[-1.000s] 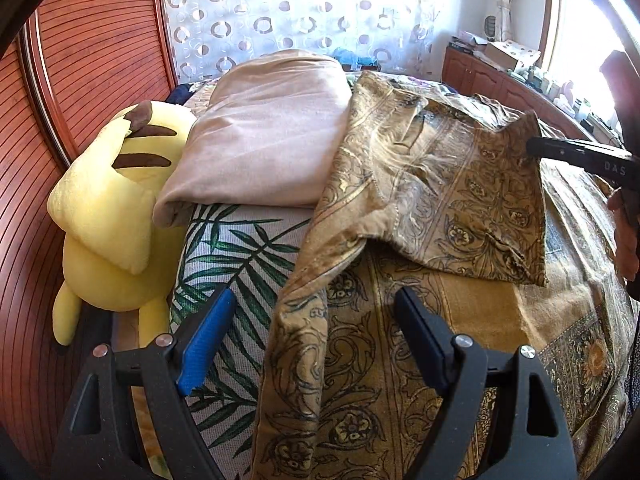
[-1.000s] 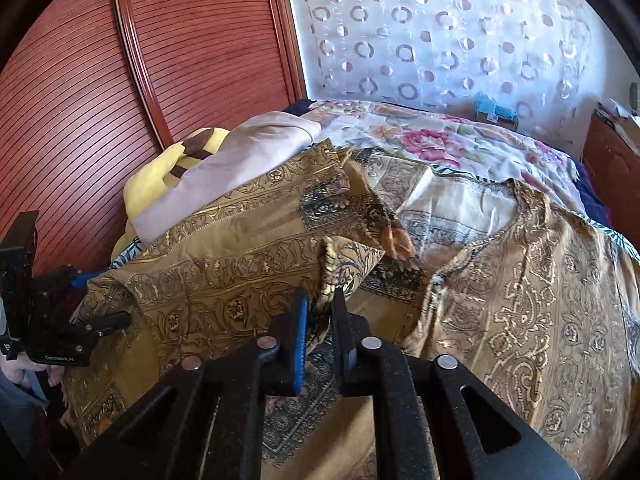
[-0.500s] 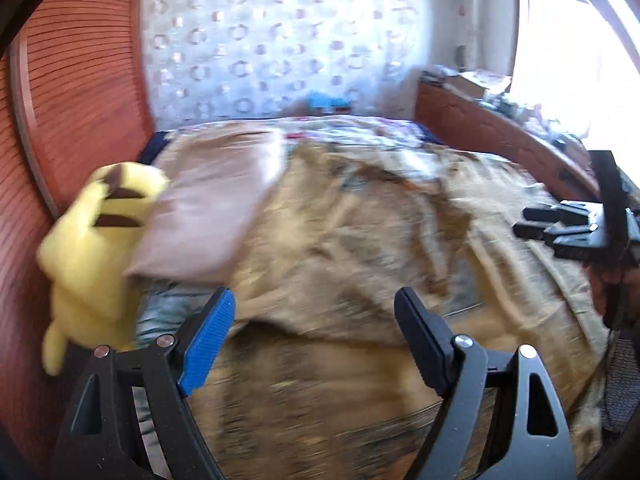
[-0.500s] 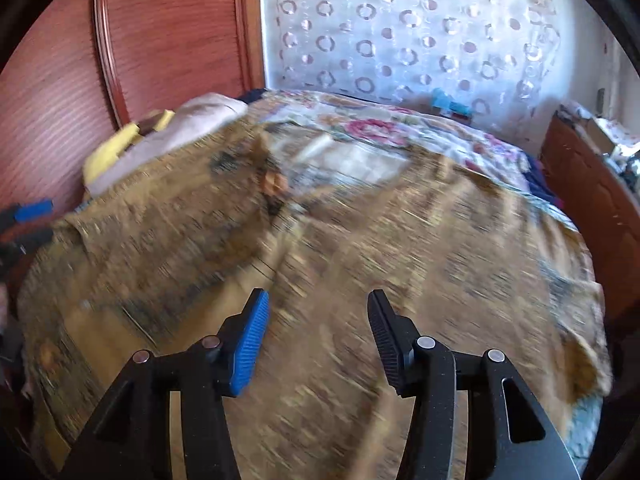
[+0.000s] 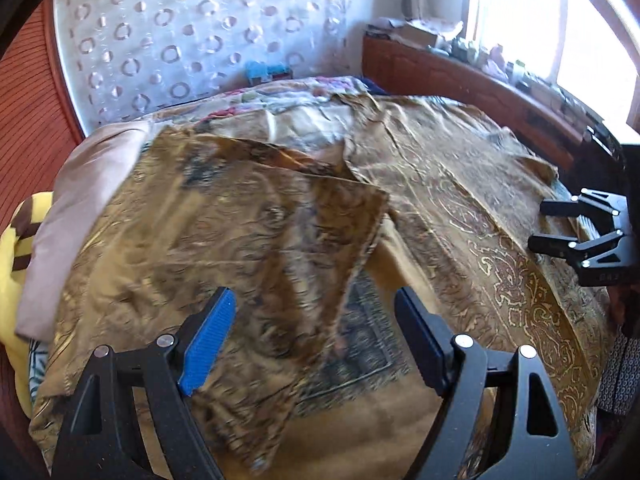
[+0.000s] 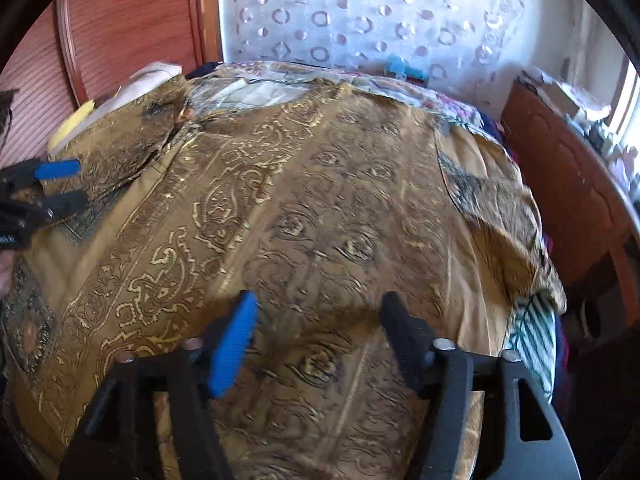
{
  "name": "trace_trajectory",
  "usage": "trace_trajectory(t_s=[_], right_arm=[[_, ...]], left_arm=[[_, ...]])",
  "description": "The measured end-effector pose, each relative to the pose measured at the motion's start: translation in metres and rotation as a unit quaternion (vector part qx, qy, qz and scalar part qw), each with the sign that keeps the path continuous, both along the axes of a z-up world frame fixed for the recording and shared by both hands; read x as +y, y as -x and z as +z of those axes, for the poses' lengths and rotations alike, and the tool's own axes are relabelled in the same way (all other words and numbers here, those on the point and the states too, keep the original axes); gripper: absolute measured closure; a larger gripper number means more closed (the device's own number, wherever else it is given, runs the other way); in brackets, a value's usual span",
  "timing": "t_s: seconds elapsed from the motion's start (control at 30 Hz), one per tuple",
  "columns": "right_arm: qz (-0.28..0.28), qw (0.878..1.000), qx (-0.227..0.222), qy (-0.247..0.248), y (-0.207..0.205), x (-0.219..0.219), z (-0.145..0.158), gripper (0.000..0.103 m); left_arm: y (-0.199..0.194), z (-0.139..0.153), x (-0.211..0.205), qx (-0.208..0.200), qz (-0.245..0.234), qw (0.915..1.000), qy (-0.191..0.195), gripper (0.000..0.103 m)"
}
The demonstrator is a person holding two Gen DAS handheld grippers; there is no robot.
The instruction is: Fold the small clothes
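The gold patterned garment (image 6: pixel 320 208) lies spread over the bed, filling most of both views. Its sleeve on the left side (image 5: pixel 240 248) is folded in across the body, while the sleeve on the right side (image 6: pixel 496 208) lies out flat toward the bed's edge, not yet turned in. That sleeve looks like the next piece to handle. To do it well, take it near its outer hem, lift only enough to clear the body cloth, and lay it over so its edge runs parallel to the first fold (a thin, slippery-looking fabric like this will likely slide if dragged).

The right gripper (image 6: pixel 316 336) hovers over the lower body of the garment with its jaws standing wide and nothing between them. The left gripper (image 5: pixel 312 336) is likewise spread wide above the folded sleeve and holds nothing. Motion blur softens the cloth near both, so whether either fingertip brushes the fabric I cannot say.

A second ago the right gripper's jaws were nearly closed on the edge of the left-side sleeve. They have just been opening, the sleeve now rests flat, and both views have swung toward the right side of the bed. Beside the garment sit a beige pillow (image 5: pixel 76 208) and a yellow plush toy (image 5: pixel 16 260).
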State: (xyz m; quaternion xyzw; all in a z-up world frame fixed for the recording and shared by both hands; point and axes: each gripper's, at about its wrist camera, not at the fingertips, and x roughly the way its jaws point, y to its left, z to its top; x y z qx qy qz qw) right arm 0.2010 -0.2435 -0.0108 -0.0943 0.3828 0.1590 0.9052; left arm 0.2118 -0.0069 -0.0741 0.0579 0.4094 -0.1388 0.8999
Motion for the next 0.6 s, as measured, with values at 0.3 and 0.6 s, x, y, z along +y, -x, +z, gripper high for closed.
trace_trajectory(t_s=[0.3, 0.6], right_arm=[[0.022, 1.0, -0.009, -0.003, 0.014, -0.004, 0.004, 0.015], [-0.027, 0.995, -0.004, -0.1, 0.003, -0.087, 0.029, 0.015]], left_arm=[[-0.004, -0.013, -0.014, 0.017, -0.004, 0.9998, -0.011, 0.019], [-0.004, -0.014, -0.016, 0.018, -0.005, 0.9998, -0.012, 0.017]])
